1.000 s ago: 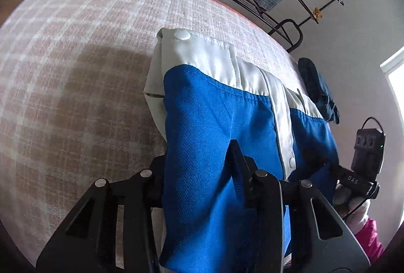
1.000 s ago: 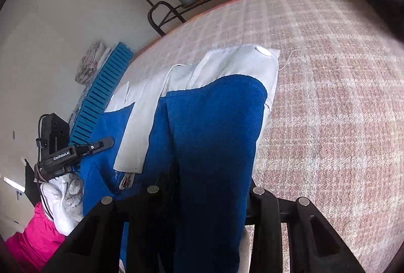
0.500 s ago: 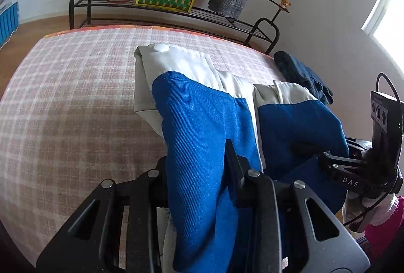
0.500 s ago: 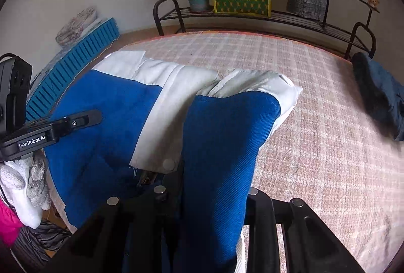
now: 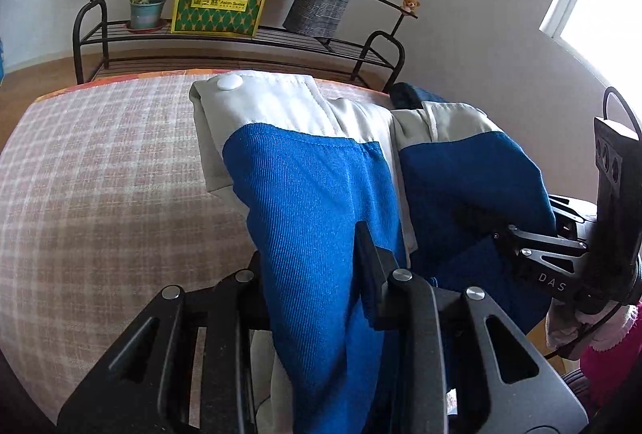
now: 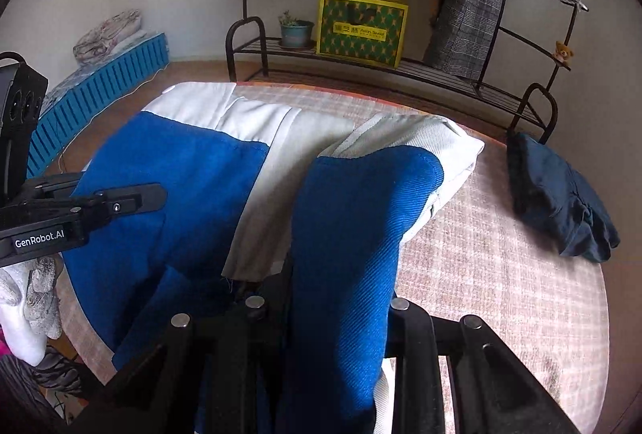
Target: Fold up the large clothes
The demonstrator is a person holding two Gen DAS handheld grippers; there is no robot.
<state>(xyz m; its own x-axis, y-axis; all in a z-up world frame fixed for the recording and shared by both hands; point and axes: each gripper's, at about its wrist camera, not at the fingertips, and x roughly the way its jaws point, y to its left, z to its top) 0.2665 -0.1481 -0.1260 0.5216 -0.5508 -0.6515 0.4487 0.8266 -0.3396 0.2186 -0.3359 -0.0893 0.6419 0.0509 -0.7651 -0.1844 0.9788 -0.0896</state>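
**A:** Blue and white twill garment [image 5: 313,201]: where is it, and are you holding it?

**B:** You hold it with both tools. Your left hand-held gripper [image 5: 317,265] is closed on a thick fold of the blue cloth; the cloth fills the whole gap between the two black fingers [image 5: 371,253]. Your right hand-held gripper [image 6: 341,297] pinches another blue fold in the same way.

**A:** And the rest of the garment?

**B:** It hangs forward from both grippers. The white band with a round white snap button [image 5: 228,84] is at the far end, above the surface with the pink and beige checked cover [image 5: 100,173]. I cannot tell if this far end touches the cover or is just over it.

**A:** Do you see each gripper from the other camera?

**B:** Yes. In the right wrist view the left one comes in from the left edge, its black fingers against the blue cloth, with a white glove [image 6: 24,297] under it. In the left wrist view the right one comes in from the right edge.

**A:** What else is near?

**B:** A dark navy folded cloth [image 6: 557,193] lies at the right side of the checked cover, apart from your garment. Behind stands a black metal rack [image 6: 257,44] with a green and yellow box [image 6: 361,28] and a small potted plant [image 6: 295,30].
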